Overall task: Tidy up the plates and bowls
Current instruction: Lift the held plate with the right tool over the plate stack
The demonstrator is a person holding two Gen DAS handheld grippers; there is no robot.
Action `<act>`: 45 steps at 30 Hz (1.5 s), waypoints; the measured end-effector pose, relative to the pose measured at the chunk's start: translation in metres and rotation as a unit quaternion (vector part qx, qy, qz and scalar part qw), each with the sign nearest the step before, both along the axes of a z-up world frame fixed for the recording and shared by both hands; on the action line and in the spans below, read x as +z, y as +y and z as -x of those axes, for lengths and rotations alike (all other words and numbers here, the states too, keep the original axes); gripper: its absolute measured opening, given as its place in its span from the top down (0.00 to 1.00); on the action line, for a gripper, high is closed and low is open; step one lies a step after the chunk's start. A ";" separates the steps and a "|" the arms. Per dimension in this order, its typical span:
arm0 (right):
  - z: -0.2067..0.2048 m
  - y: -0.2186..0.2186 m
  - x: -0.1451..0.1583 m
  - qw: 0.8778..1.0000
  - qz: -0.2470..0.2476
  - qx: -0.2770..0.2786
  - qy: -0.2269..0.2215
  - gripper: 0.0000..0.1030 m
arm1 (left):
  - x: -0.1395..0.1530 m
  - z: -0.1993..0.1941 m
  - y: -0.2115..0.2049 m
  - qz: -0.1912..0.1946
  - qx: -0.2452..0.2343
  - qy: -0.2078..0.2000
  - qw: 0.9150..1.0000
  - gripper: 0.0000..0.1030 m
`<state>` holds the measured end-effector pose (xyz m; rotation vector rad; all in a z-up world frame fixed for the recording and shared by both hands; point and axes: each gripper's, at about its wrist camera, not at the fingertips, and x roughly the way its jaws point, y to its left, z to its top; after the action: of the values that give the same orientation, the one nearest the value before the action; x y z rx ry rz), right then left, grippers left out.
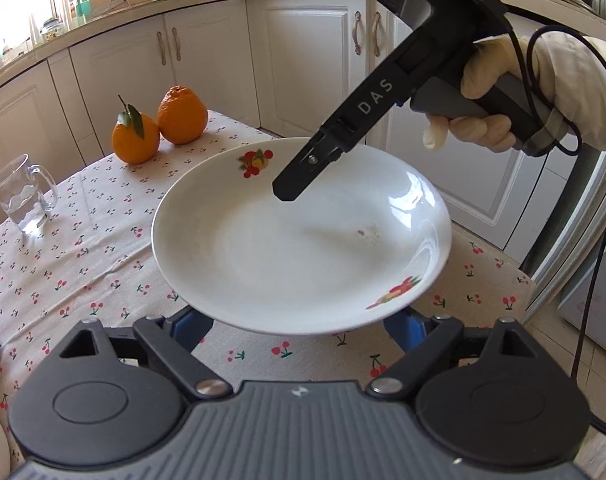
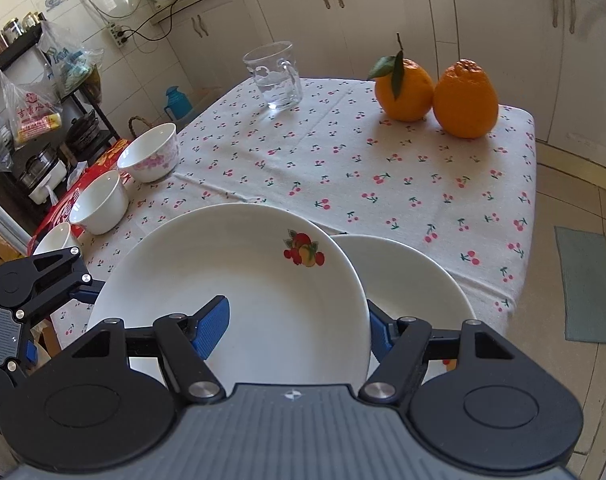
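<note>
A white plate with a fruit print (image 2: pixel 239 296) is held tilted above the desk (image 2: pixel 383 184), clamped by its near rim in the right hand-held gripper (image 2: pixel 299 332): one blue pad (image 2: pixel 211 326) lies on the plate's upper face and the other sits behind its rim at the right. In the left wrist view the same plate (image 1: pixel 299 240) hangs in the air with the right gripper's black finger (image 1: pixel 299 180) on its upper face, a gloved hand (image 1: pixel 515 96) holding the handle at 2 o'clock. The left hand-held gripper (image 1: pixel 299 324) has its jaws apart under the plate's near rim; whether its pads touch the plate I cannot tell. A second white plate (image 2: pixel 415 280) lies on the desk at 3 o'clock of the held one, partly under it. Three bowls (image 2: pixel 149 152) stand at 10 o'clock, a glass mug (image 2: pixel 275 76) at 12, two oranges (image 2: pixel 435 88) at 1.
</note>
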<state>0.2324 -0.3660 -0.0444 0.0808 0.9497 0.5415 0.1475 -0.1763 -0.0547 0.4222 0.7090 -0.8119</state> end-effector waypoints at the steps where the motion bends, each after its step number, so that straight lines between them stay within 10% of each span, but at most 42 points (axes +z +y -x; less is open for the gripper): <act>1: 0.001 -0.003 -0.001 1.000 0.000 -0.004 0.001 0.27 | -0.001 -0.001 -0.002 -0.001 -0.003 0.000 1.000 0.11; 45: 0.041 -0.052 -0.012 0.996 0.005 -0.086 0.004 0.27 | -0.015 -0.023 -0.016 0.005 -0.036 -0.010 0.999 0.10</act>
<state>0.1918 -0.4183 -0.0562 0.1539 0.9425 0.3780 0.1708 -0.1923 -0.0692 0.4480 0.6739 -0.8777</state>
